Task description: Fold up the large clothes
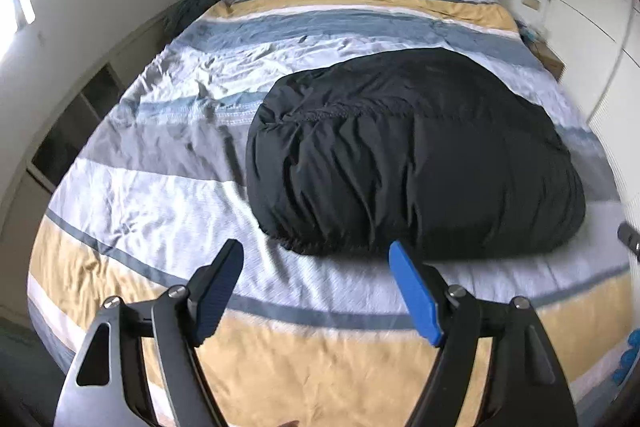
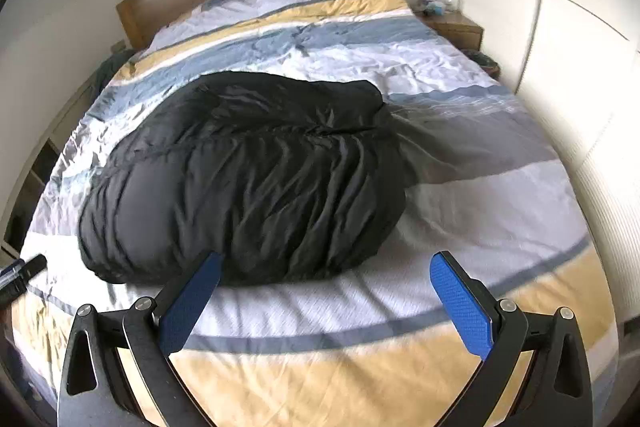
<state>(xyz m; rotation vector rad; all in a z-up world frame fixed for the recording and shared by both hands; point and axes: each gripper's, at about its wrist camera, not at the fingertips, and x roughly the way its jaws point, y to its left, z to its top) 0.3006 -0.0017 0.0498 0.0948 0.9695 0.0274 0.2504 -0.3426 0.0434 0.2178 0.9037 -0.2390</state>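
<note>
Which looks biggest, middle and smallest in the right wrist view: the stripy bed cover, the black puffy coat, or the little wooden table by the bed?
1. Stripy bed cover
2. Black puffy coat
3. Wooden bedside table, though it is farthest away, so it looks extra small.

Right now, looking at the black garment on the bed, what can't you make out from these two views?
- Black garment: sleeves, zip and underside hidden in both views, folded beneath its own bulk.
- Nightstand clutter: right wrist view, too small.
- Left hand-held gripper: right wrist view, cut off by the left edge.
</note>
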